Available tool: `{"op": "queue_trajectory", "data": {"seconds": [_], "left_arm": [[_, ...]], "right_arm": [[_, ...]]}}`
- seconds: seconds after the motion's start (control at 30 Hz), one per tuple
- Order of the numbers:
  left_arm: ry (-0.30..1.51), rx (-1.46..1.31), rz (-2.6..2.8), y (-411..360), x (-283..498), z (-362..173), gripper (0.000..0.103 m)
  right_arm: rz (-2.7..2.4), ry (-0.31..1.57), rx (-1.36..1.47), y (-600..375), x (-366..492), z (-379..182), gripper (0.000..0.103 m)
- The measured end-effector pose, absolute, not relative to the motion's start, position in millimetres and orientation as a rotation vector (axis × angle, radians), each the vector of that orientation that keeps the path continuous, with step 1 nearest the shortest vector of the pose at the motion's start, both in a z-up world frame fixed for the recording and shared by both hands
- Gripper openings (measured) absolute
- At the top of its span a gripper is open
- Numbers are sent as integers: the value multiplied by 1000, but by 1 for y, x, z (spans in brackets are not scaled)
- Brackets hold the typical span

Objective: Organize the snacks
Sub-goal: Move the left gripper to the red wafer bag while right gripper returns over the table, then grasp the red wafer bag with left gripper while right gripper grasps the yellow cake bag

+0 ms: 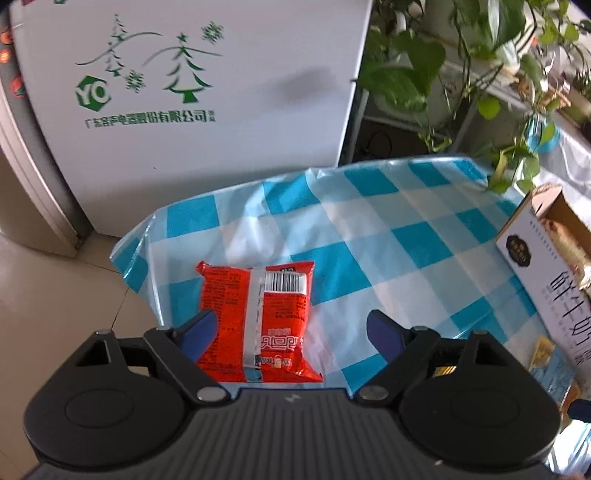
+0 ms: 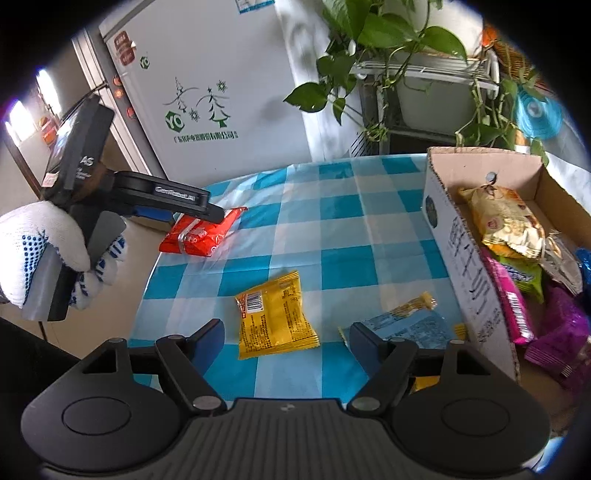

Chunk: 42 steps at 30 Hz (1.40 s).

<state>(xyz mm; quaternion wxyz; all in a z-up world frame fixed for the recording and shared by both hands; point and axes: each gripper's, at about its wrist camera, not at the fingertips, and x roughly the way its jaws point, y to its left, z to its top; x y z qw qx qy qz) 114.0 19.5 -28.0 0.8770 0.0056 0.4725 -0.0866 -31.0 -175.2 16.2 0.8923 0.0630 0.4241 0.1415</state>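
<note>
Two grippers are what we hold, one in each hand. Our left gripper (image 1: 288,334) has its blue jaws spread wide on either side of the red snack packet (image 1: 258,317); the left pad sits right at the packet's edge, the right pad stands clear of it, so nothing is clamped. That packet lies barcode side up at the left edge of the table (image 1: 406,229), close to its far left corner, on the blue and white checked cloth.

From the right wrist view we see our left hand (image 2: 48,254) in a white dotted glove gripping the handle, with the gripper's tip lowered over the red packet.

Our right gripper (image 2: 286,338) is also open and empty, jaws apart above the near part of the table. Between them, a little further on, lies the yellow snack packet (image 2: 275,317), flat on the cloth. Just beside the right jaw is a blue packet (image 2: 410,326), resting against the cardboard box (image 2: 465,258) at the table's right edge. The box holds several packets: gold, pink, green and purple.

Beyond the far edge stand a white fridge (image 2: 221,74) with green tree prints and trailing green plants (image 2: 388,33).
</note>
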Motion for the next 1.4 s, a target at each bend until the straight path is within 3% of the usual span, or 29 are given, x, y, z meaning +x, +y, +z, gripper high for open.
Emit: {"op": "queue_trajectory", "data": {"seconds": [0.9, 1.2, 1.3, 1.4], "left_arm": [[1025, 87, -155, 22, 131, -51, 93], [1050, 109, -129, 17, 135, -70, 99], [1042, 101, -135, 16, 135, -69, 94], [1028, 104, -144, 13, 133, -66, 80]], "right_arm": [[297, 968, 14, -127, 24, -30, 81], [271, 973, -17, -122, 30, -38, 81], [271, 971, -46, -119, 30, -39, 81], [265, 967, -82, -117, 28, -39, 73]]}}
